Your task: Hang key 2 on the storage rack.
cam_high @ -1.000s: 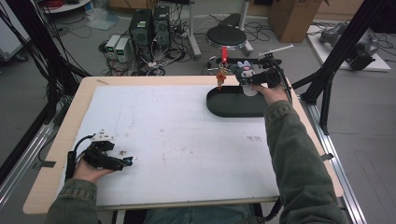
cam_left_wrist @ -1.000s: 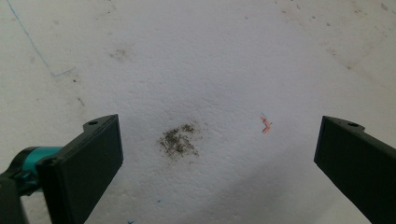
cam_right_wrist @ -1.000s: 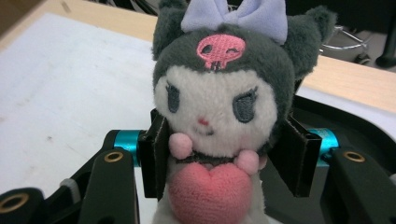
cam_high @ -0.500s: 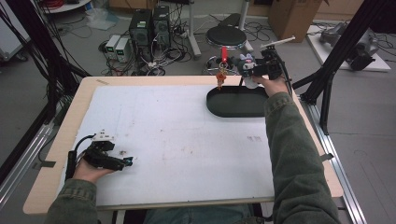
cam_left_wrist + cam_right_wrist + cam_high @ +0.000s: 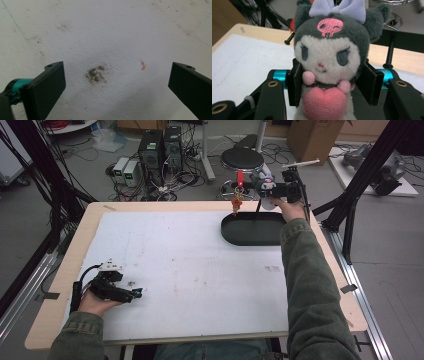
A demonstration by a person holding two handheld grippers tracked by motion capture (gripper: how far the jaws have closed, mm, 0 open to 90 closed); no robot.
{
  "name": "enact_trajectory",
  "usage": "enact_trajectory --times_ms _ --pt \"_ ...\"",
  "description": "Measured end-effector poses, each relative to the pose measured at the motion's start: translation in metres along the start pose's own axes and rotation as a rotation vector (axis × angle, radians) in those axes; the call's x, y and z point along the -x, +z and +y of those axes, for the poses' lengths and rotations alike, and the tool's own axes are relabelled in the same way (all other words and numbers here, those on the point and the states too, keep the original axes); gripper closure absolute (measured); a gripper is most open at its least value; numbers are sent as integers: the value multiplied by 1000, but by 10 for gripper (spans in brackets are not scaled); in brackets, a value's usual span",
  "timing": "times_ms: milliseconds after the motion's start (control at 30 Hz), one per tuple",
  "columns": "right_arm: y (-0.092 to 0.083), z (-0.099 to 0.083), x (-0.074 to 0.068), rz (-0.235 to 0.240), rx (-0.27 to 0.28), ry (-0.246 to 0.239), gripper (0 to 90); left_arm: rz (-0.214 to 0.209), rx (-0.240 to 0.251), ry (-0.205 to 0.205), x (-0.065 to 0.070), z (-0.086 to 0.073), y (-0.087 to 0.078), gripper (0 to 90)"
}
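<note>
A plush toy [image 5: 329,55] with a grey hood, a lilac bow, a pink skull mark and a pink heart sits between the jaws of my right gripper [image 5: 329,86], which is shut on its body. In the high view that right gripper [image 5: 268,191] holds the plush toy [image 5: 265,183] in the air above the far rim of a black oval tray [image 5: 250,237]. A small red and orange thing [image 5: 237,195] hangs over the tray's far left end. My left gripper [image 5: 133,294] rests on the white board [image 5: 190,265] at the near left, open, with nothing between the jaws [image 5: 117,82].
Two thin black posts [image 5: 389,53] stand behind the plush at the table's far edge. Computer towers [image 5: 161,147], a round stool [image 5: 242,156] and cables lie on the floor beyond. Black frame struts [image 5: 350,205] stand at the right. A dirt smudge [image 5: 96,75] marks the board.
My right gripper has shifted slightly toward the table's far edge with the plush toy still in it. The left gripper has not moved.
</note>
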State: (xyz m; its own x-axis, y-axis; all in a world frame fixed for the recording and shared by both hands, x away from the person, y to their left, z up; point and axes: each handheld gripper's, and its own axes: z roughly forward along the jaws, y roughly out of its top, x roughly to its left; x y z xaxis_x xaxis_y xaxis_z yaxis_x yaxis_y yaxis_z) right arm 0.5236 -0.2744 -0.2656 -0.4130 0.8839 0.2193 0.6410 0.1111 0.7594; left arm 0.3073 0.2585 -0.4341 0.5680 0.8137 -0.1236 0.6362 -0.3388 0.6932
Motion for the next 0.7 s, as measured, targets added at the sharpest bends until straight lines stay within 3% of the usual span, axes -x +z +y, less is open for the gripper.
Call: enact_trajectory --times_ms 167,267,367,533,633,700 --pt "3 -1 4 -22 -11 29 422 -3 4 -5 0 0 0 17" --pt "1 -2 5 -120 -19 46 332 -12 -3 3 0 0 0 17" --pt "-2 -5 9 -160 -23 58 229 -14 -8 9 1 1 0 17" --pt "-3 -8 9 -177 -52 33 118 -14 -7 5 2 1 0 17" --pt "-6 -8 6 -139 -36 17 104 -15 -8 6 2 1 0 17" --pt "-6 -9 3 -112 -36 -6 40 -16 -5 4 2 1 0 17"
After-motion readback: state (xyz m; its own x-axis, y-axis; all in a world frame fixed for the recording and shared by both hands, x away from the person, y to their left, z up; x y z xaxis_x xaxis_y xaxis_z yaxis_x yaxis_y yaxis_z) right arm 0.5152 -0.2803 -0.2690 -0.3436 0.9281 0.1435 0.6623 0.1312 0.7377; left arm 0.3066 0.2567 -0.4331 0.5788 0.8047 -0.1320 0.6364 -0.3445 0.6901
